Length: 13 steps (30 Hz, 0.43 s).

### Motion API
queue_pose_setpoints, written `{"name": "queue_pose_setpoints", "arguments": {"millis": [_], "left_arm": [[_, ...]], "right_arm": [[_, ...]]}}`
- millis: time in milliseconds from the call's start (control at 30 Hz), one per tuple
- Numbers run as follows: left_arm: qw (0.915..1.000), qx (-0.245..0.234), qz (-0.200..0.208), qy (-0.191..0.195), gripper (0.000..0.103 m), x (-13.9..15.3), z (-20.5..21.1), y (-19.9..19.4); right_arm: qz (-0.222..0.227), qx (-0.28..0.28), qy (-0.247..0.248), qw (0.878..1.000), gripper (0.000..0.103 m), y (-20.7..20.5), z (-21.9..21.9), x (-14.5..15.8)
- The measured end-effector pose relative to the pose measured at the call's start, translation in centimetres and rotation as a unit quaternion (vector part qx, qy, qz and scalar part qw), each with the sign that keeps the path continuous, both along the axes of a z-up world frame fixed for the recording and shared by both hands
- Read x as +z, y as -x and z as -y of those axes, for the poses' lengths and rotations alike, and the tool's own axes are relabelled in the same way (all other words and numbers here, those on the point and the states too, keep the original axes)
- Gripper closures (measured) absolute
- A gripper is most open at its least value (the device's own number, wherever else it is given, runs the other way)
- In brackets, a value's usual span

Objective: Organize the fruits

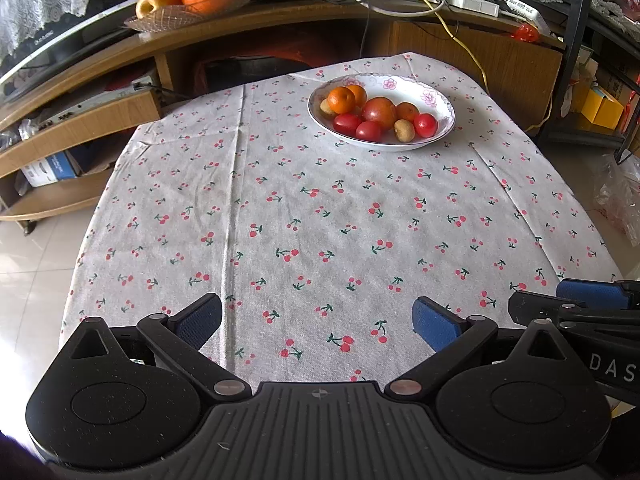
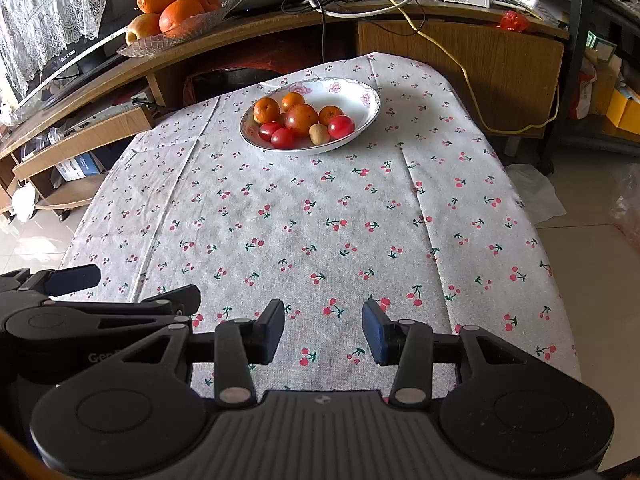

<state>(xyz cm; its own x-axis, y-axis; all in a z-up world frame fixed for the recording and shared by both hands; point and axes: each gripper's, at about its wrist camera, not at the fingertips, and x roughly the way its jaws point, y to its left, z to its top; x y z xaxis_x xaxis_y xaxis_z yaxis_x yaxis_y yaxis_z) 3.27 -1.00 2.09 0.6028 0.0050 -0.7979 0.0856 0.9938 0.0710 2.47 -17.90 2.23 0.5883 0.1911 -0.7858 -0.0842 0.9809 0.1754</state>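
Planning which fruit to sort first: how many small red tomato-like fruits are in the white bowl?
3. Two sit side by side at the bowl's near-left edge; the third is at the near right, beside a small brown fruit. More may hide underneath.

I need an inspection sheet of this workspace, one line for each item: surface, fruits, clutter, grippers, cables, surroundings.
Surface: table under a cherry-print tablecloth, creased along fold lines, bare except for one bowl.
Job's things: white floral bowl at the far end holds oranges, a reddish apple, red tomatoes and a small brown fruit.
Clutter: nothing seen on the cloth.
Grippers: left gripper wide open and empty; right gripper open and empty; both at the near edge.
Cables: yellow cable and others on the wooden cabinet behind.
Surroundings: glass dish of oranges on the cabinet, tiled floor.
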Motion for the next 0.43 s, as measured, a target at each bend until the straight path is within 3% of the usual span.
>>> {"name": "queue_pose_setpoints", "arguments": {"millis": [433], "left_arm": [[1.0000, 0.003, 0.005, -0.003, 0.000, 0.03, 0.02, 0.01]], "right_arm": [[0.002, 0.000, -0.001, 1.000, 0.060, -0.01, -0.01, -0.11]]}}
